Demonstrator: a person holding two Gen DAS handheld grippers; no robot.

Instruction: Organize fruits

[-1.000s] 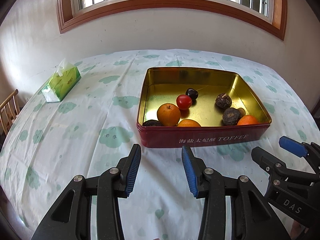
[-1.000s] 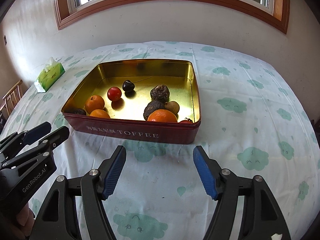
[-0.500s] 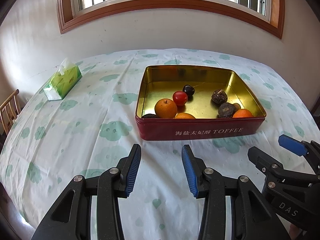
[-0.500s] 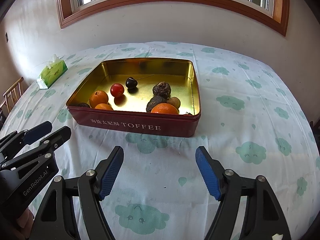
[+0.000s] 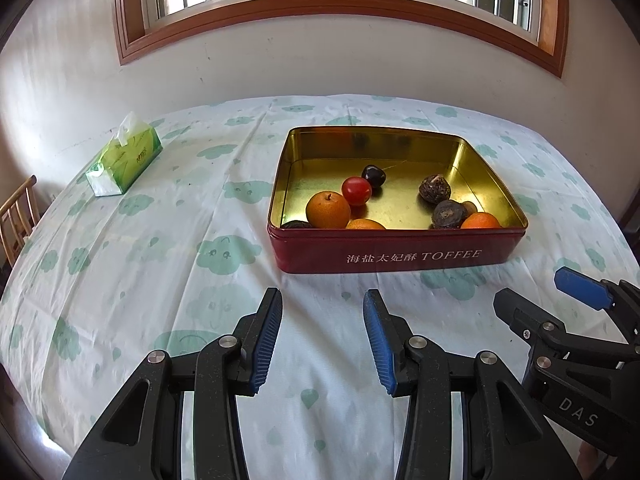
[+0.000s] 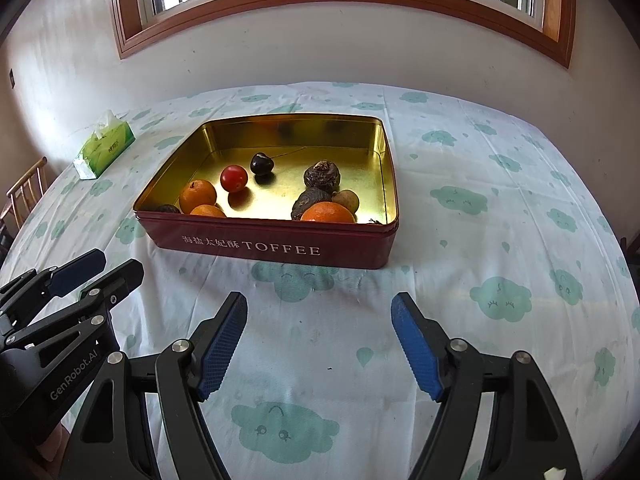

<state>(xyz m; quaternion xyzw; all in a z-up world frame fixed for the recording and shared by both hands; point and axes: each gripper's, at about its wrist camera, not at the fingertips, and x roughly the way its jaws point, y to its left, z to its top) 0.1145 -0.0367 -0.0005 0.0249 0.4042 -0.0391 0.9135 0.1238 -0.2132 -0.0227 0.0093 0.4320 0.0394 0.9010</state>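
Left wrist view first: left gripper (image 5: pixel 322 336) hangs over the near edge of the table (image 5: pixel 120 280), blue pads apart, nothing between them. Ahead, toward the middle of the table, sits a red tin (image 5: pixel 394 257) with a gold inside. Along its near wall: a dark fruit (image 5: pixel 297 224) in the left corner, a round orange fruit (image 5: pixel 328 210), an orange (image 5: pixel 365 224), a brown wrinkled fruit (image 5: pixel 448 214), another orange (image 5: pixel 480 221). Farther in: a red tomato (image 5: pixel 356 191) touching the round orange fruit, a dark cherry (image 5: pixel 373 176), a second wrinkled fruit (image 5: pixel 434 188). Tissue pack (image 5: pixel 124 160) near the far left edge. Right gripper (image 5: pixel 556 300) shows at the right side.

Right wrist view: right gripper (image 6: pixel 320 344) over the near edge, jaws spread wide, empty. Tin (image 6: pixel 280 246) just beyond, fruit inside; a small tan fruit (image 6: pixel 346 201) touches the orange (image 6: pixel 327 213) near the right wall. Cherry (image 6: pixel 262 163) and tomato (image 6: pixel 234 178) lie mid-floor. Left gripper (image 6: pixel 100 268) at the left, empty. Tissue pack (image 6: pixel 105 147) far left.
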